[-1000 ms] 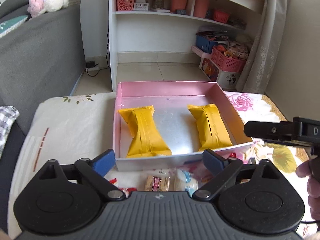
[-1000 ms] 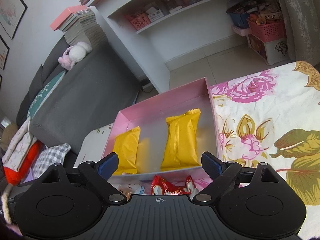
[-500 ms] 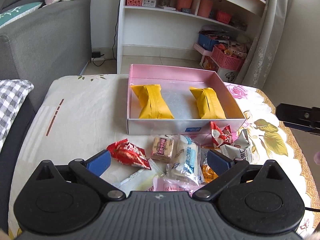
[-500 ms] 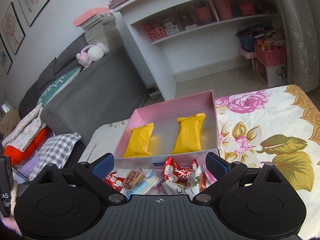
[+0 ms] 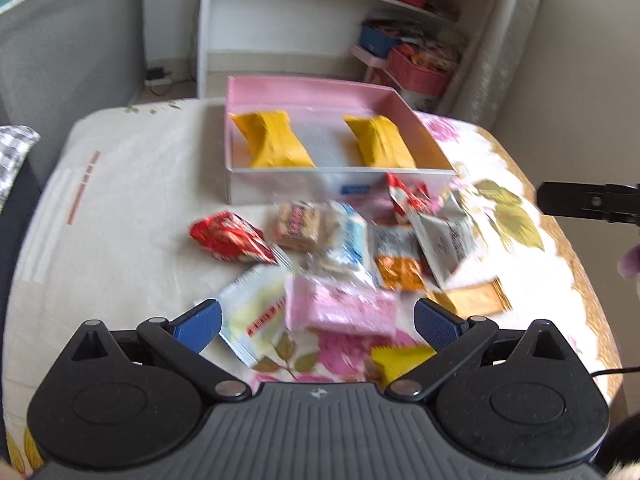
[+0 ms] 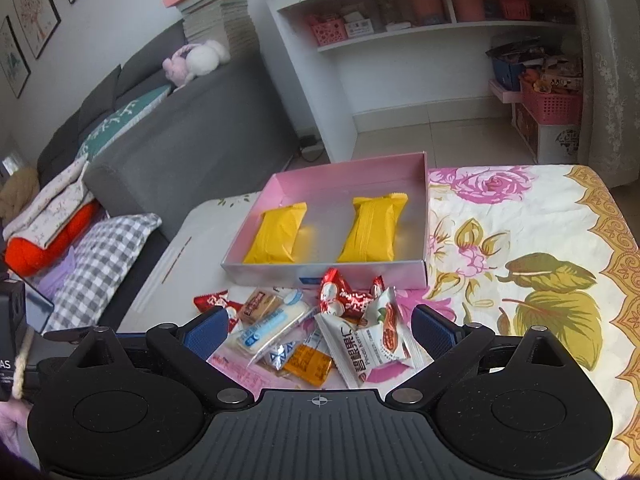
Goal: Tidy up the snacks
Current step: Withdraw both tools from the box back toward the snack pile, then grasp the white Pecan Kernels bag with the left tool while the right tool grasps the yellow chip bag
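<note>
Left claw (image 5: 316,322): released, jaws spread wide, nothing held; hung above the near part of the loose pile.
Right claw (image 6: 318,326): released, jaws spread wide, nothing held; set over the same pile from the right side.
Box (image 6: 425,216): one pink open box, set at the far edge of the surface (image 5: 120,208), just beyond the pile.
Yellow packets (image 6: 276,233): two counted inside the box, well apart, long axes running from near wall to far wall.
Loose snacks: about ten counted on the surface, overlapping; an exact count is prevented by blur in the left view.
Red wrappers: two counted, one at the pile's left edge (image 5: 230,240), one against the box's near wall (image 6: 340,296).
White nut packet (image 6: 370,344): one, between the right claw's jaws, long axis roughly along the fingers.
Pink packet (image 5: 340,308): one, directly ahead of the left claw, long axis lying across the jaw gap.
Governing relation: the pink packet is judged nearest the left claw, the white nut packet nearest the right; the box lies straight ahead of both.
</note>
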Tool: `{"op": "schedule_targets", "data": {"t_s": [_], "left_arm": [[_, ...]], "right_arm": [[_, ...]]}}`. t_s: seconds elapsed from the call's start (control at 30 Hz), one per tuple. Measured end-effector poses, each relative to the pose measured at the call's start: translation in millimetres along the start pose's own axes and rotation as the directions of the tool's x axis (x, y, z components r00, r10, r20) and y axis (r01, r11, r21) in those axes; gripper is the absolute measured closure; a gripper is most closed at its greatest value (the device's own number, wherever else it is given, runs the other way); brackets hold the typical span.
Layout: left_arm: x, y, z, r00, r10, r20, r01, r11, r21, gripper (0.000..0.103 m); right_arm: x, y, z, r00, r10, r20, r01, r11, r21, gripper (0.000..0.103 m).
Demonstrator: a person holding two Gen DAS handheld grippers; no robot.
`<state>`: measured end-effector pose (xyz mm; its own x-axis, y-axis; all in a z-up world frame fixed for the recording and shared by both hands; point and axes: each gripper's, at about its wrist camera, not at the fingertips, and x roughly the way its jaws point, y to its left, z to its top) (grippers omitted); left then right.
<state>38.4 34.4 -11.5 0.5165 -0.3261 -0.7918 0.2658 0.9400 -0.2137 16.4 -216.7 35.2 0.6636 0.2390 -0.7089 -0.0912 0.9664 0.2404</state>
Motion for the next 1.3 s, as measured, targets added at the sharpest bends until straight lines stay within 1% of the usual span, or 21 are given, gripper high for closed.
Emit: {"op": "schedule_targets", "data": {"t_s": [0.13,0.27,0.37,0.43,0.5,0.53,0.57,0.67,0.8,0.93,1.0,1.1,1.13,1.2,1.3], "left_arm": [[6.4,-5.7,-10.2,0.997,-0.055,-0.049,0.058,0.997,0.044,0.001],[9.3,-9.4,-17.5,0.984,-0.148,-0.096,0.157,0.983,0.095,0.001],[7.6,-13.4,-23.5,0.967,-0.224,-0.123,0.243,0.955,0.171,0.002],[7.1,-17.9,-29.6,0.954,-0.259,-0.152,0.291,0.922,0.254,0.002],[7.6,-21.9,-35.7,0.953,-0.251,-0.169,0.294,0.900,0.321,0.003],[8.6,-22.8,-38.8,0.952,-0.243,-0.185,0.295,0.889,0.350,0.005],[9.4,-22.9,-41.3,0.949,-0.245,-0.199,0.304,0.880,0.366,0.005],[6.7,-20.6,-45.1,0.934,-0.278,-0.223,0.345,0.863,0.369,0.007],[0.4,-17.1,-47.7,0.922,-0.304,-0.241,0.378,0.840,0.389,0.008],[-5.6,-18.3,-48.9,0.901,-0.346,-0.260,0.427,0.811,0.399,0.008],[-4.7,-21.3,-51.3,0.893,-0.356,-0.275,0.443,0.798,0.409,0.008],[0.9,-25.8,-55.4,0.895,-0.332,-0.299,0.437,0.789,0.433,0.010],[3.3,-26.5,-56.2,0.895,-0.325,-0.305,0.434,0.789,0.435,0.012],[7.6,-26.4,-56.7,0.901,-0.310,-0.304,0.421,0.797,0.433,0.017],[11.0,-25.2,-55.9,0.898,-0.321,-0.300,0.426,0.804,0.416,0.023]], "right_arm": [[8.6,-2.3,-11.9,0.997,-0.001,-0.080,0.003,1.000,0.025,0.004],[15.4,-5.7,-22.1,0.990,-0.051,-0.135,0.057,0.998,0.039,0.004],[20.8,-9.2,-28.8,0.983,-0.061,-0.172,0.072,0.996,0.061,0.004],[25.7,-10.6,-33.5,0.977,-0.047,-0.207,0.066,0.994,0.087,0.004],[32.0,-9.3,-38.4,0.970,-0.027,-0.240,0.052,0.993,0.101,0.004],[35.3,-7.3,-40.9,0.967,-0.022,-0.254,0.050,0.994,0.102,0.004],[38.3,-4.8,-43.1,0.964,-0.022,-0.266,0.050,0.994,0.097,0.004],[45.1,5.0,-50.2,0.956,-0.030,-0.292,0.053,0.996,0.071,0.004],[50.9,15.4,-57.8,0.950,-0.027,-0.311,0.044,0.998,0.047,0.004],[58.7,23.7,-66.2,0.941,-0.037,-0.336,0.049,0.998,0.027,0.004],[62.3,27.9,-69.9,0.938,-0.041,-0.344,0.050,0.999,0.016,0.004],[67.1,32.7,-75.2,0.937,-0.049,-0.347,0.056,0.998,0.010,0.004],[69.3,34.0,-76.8,0.935,-0.053,-0.351,0.059,0.998,0.007,0.004],[74.5,37.1,-80.8,0.930,-0.060,-0.363,0.065,0.998,0.000,0.004],[77.9,41.2,-84.1,0.928,-0.073,-0.364,0.072,0.997,-0.016,0.004]]}}
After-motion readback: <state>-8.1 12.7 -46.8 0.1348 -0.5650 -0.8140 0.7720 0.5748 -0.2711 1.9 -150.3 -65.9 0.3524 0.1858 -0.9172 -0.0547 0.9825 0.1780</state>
